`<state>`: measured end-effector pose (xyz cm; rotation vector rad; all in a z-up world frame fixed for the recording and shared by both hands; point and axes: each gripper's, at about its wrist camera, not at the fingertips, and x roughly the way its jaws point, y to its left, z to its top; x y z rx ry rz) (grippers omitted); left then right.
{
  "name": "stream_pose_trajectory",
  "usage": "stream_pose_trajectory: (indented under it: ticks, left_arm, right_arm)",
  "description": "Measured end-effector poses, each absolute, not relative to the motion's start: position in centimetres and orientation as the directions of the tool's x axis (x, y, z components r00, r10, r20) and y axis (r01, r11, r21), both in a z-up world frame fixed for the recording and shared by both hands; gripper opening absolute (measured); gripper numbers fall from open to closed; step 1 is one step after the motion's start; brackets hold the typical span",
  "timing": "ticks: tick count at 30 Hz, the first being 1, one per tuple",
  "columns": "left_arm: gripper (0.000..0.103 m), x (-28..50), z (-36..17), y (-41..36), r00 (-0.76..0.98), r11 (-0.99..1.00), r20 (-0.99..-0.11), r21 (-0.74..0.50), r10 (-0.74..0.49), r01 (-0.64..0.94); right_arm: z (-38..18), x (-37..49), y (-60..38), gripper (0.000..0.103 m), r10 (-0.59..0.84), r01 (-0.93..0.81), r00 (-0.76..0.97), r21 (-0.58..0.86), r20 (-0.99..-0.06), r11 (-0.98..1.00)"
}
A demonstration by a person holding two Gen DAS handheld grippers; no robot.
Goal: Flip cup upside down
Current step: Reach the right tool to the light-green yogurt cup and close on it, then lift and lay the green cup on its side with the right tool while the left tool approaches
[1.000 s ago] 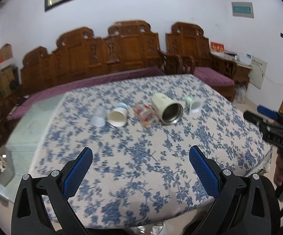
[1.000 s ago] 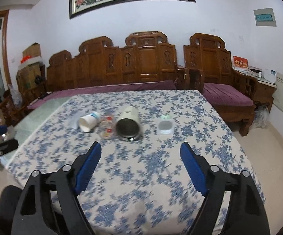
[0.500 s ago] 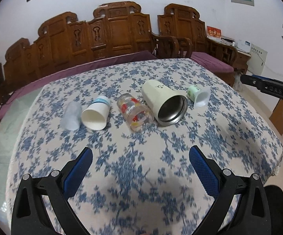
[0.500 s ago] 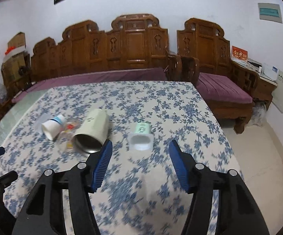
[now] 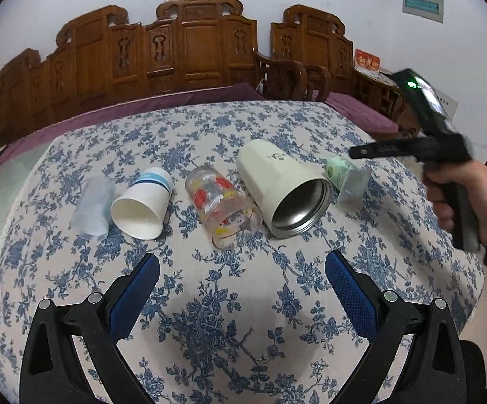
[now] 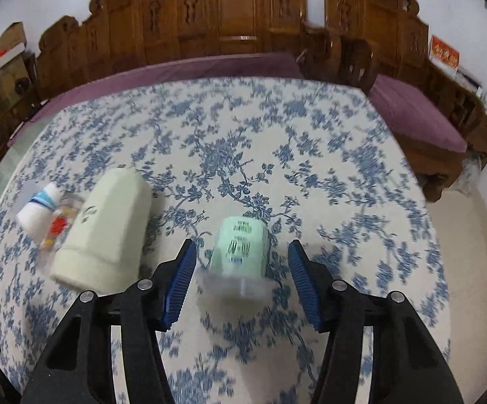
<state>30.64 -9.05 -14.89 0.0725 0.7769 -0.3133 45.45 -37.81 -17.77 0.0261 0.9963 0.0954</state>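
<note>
Several cups lie on their sides in a row on the flowered tablecloth (image 5: 243,303): a clear plastic cup (image 5: 92,202), a white paper cup (image 5: 142,207), a painted glass (image 5: 221,207), a cream steel tumbler (image 5: 283,188) and a small green cup (image 5: 344,178). My right gripper (image 6: 241,277) is open, its fingers either side of the green cup (image 6: 238,252), not touching. It shows in the left wrist view (image 5: 364,151) above that cup. My left gripper (image 5: 241,289) is open and empty, just short of the glass.
A carved wooden bench (image 5: 189,50) with purple cushions runs behind the table; more seating (image 6: 418,114) stands to the right. The tumbler (image 6: 105,232) lies close to the left of the right gripper's left finger. The table edge is at the right (image 6: 438,269).
Both grippers moved forward toward the cups. The right gripper swung right, dropped low and now straddles the green cup with narrower jaws.
</note>
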Motion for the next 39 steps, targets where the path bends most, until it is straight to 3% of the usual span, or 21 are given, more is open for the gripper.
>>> stream_pose_trajectory:
  ticks: [12,26,39]
  left_arm:
    - [0.095,30.0,-15.7,-7.8,0.654,0.954,-0.712,-0.075,-0.256,0.291]
    - [0.095,23.9,-13.4,-5.1,0.700,0.969,-0.679,-0.067,-0.220,0.239]
    - [0.095,19.5,-13.1,-0.1,0.715,0.989,-0.688,-0.029,-0.123,0.143]
  right_arm:
    - [-21.4,48.3,-38.3,0.050,0.082,0.010,0.411,0.095,-0.908,0.995]
    - [-17.7,34.1,-33.6,0.049,0.210,-0.149,0.453,0.158,-0.866,0.976]
    - [-19.4,25.9,-23.5,0.050,0.356,-0.283,0.400,0.255,-0.845,0.925]
